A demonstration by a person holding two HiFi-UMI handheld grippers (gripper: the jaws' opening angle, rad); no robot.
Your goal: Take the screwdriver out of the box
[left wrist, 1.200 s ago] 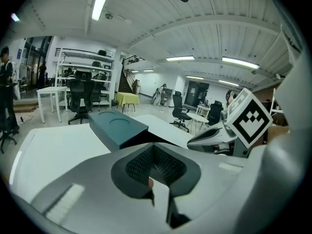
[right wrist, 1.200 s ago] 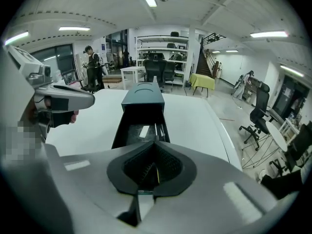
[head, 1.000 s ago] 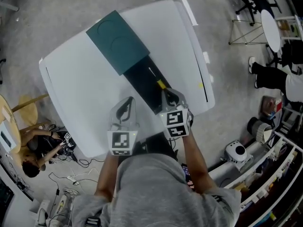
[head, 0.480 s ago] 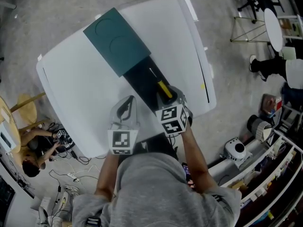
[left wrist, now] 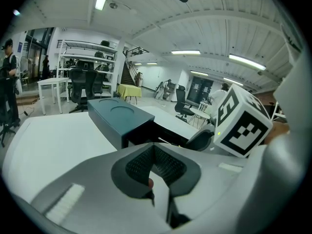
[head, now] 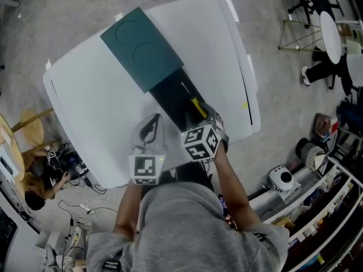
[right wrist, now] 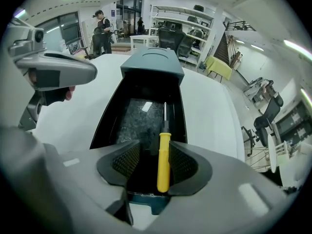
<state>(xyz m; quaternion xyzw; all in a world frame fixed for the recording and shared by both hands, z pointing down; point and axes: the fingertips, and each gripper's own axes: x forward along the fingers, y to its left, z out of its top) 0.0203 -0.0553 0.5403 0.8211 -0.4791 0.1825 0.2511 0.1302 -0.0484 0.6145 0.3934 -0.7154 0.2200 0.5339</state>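
Screwdriver (right wrist: 164, 162): lies lengthwise in the open box (right wrist: 105, 123) on the table (head: 85, 95), tip pointing away. Right gripper (right wrist: 156, 165): has just been opening, now spread wide, straddles the yellow handle without pressing it, handle nearer one pad. Left gripper (left wrist: 155, 167): closed, empty, clear of the box. Could roll the round handle aside on an off-centre squeeze; could snag a jaw tip on the near wall; could drag the unsteadied box along.

Plain grey hooded top (head: 181, 220)
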